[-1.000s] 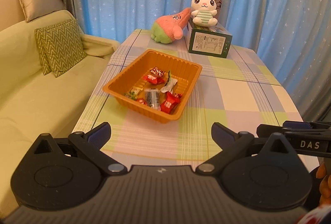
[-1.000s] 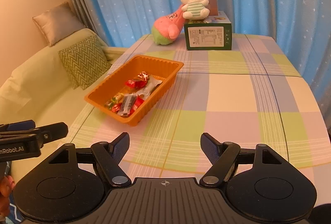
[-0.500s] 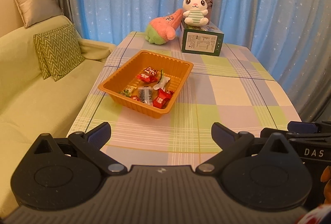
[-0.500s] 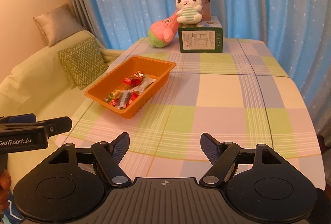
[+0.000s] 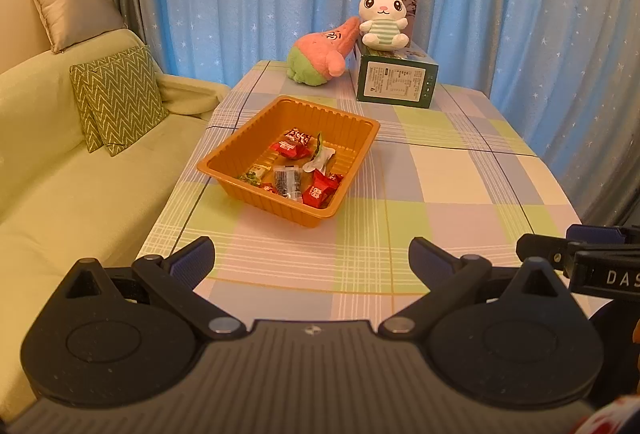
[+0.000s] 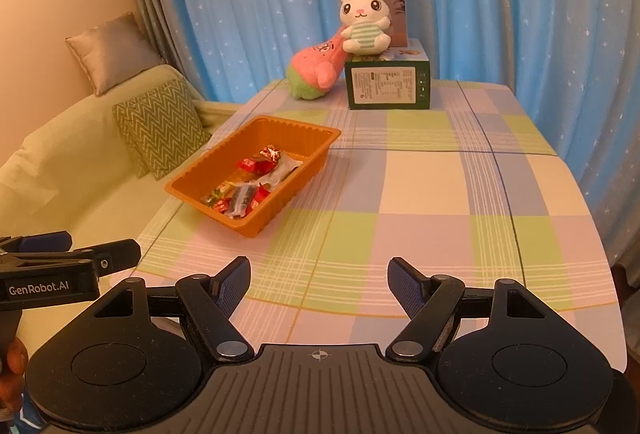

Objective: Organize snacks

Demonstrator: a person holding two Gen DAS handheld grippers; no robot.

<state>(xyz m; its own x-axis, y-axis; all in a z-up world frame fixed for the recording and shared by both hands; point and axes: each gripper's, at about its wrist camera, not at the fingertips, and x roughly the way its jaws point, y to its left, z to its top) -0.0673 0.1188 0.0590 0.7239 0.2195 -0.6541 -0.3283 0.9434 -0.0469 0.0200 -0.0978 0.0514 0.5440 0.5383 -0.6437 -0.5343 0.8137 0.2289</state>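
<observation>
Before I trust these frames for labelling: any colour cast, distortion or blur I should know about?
Left wrist view: warm orange cast, fisheye bending the table edges, dark vignette at the corners; the snacks in the orange tray stay sharp. Right wrist view: same cast and curvature, tray throws a soft shadow to its right, no motion blur.

Your left gripper is held above the near edge of the table, its jaws spread wide and holding nothing. Your right gripper is beside it, also above the near edge, jaws wide apart and holding nothing. Both point toward the far side of the table.
</observation>
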